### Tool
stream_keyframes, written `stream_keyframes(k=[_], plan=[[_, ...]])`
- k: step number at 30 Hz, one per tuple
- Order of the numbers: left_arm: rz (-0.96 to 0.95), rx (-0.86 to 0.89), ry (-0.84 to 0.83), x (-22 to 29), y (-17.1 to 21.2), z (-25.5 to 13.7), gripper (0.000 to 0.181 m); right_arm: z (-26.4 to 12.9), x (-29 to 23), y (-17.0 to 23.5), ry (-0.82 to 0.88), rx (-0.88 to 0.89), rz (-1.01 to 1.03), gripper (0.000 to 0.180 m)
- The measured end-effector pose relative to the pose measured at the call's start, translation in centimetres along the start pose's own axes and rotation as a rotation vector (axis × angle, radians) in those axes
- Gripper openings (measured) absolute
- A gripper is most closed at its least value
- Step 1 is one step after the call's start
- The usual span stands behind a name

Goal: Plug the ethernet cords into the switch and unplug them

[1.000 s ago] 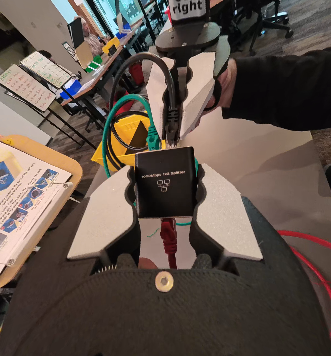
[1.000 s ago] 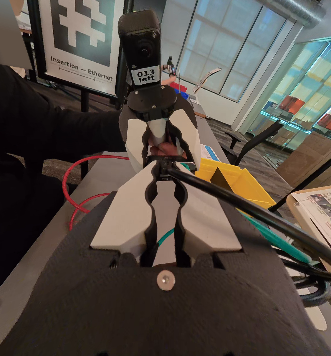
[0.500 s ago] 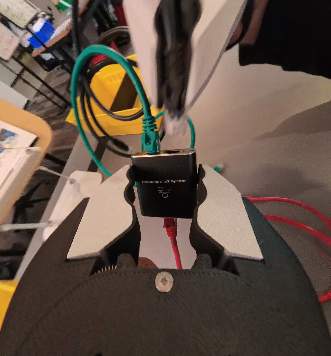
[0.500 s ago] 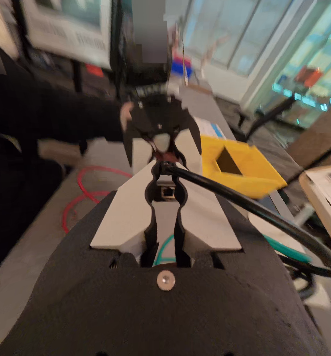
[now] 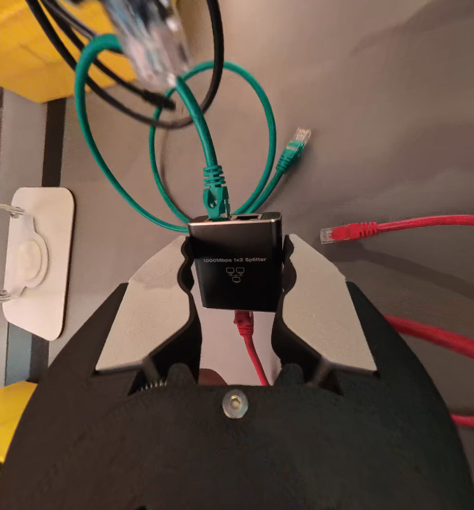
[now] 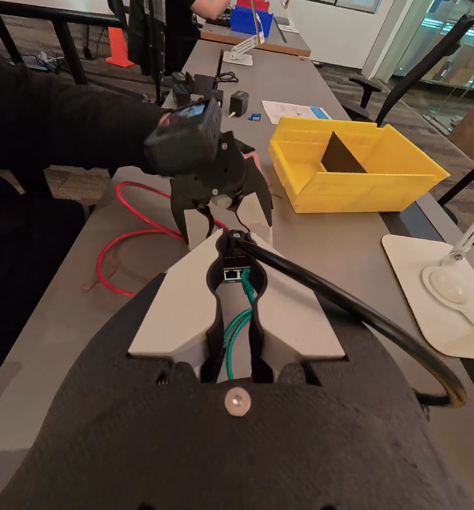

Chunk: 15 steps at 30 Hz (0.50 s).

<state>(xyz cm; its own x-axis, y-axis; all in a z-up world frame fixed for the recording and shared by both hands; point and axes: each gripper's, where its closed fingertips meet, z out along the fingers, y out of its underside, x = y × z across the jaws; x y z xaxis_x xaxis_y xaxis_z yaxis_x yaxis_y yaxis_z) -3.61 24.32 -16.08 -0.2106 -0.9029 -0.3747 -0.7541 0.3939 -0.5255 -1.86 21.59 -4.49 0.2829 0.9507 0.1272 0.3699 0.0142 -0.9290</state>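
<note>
Left gripper (image 5: 237, 265) clamped on the sides of a small black switch (image 5: 237, 271), held above a grey table (image 5: 382, 110), with a green cord (image 5: 215, 187) plugged into its left far port and a red cord (image 5: 245, 328) in its near end. Right gripper (image 6: 237, 238) pinched shut on a black cord (image 6: 327, 289), its clear plug (image 5: 153, 44) blurred, well clear of the empty port. Yellow bin (image 6: 368, 176) beyond.

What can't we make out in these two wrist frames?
- Black cord plug: left wrist view, motion-blurred; latch and pins unreadable.
- Black cord: right wrist view, the right hand-held gripper covers its plug.
- Switch: right wrist view, mostly hidden behind the right gripper's fingers.
- Red cord: left wrist view, seating in the switch hidden by its near edge.
</note>
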Motion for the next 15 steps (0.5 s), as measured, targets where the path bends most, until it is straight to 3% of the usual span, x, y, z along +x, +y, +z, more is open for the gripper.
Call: stream_keyframes(k=[1,6,13,15], plan=[[0.011,-0.041,0.012,0.2,0.5,0.7,0.061,0.0,0.1,0.3,-0.001,-0.004,0.005,0.01],[0.054,-0.211,0.102,1.3,2.7,3.3,0.061,0.0,0.3,1.7,-0.009,-0.032,0.028,0.01],[0.047,-0.242,0.143,0.7,3.7,4.2,0.061,0.2,0.4,2.9,-0.021,-0.056,0.043,0.01],[0.005,-0.268,0.18,0.7,4.2,4.0,0.076,0.1,0.5,3.1,-0.026,-0.052,0.054,0.01]])
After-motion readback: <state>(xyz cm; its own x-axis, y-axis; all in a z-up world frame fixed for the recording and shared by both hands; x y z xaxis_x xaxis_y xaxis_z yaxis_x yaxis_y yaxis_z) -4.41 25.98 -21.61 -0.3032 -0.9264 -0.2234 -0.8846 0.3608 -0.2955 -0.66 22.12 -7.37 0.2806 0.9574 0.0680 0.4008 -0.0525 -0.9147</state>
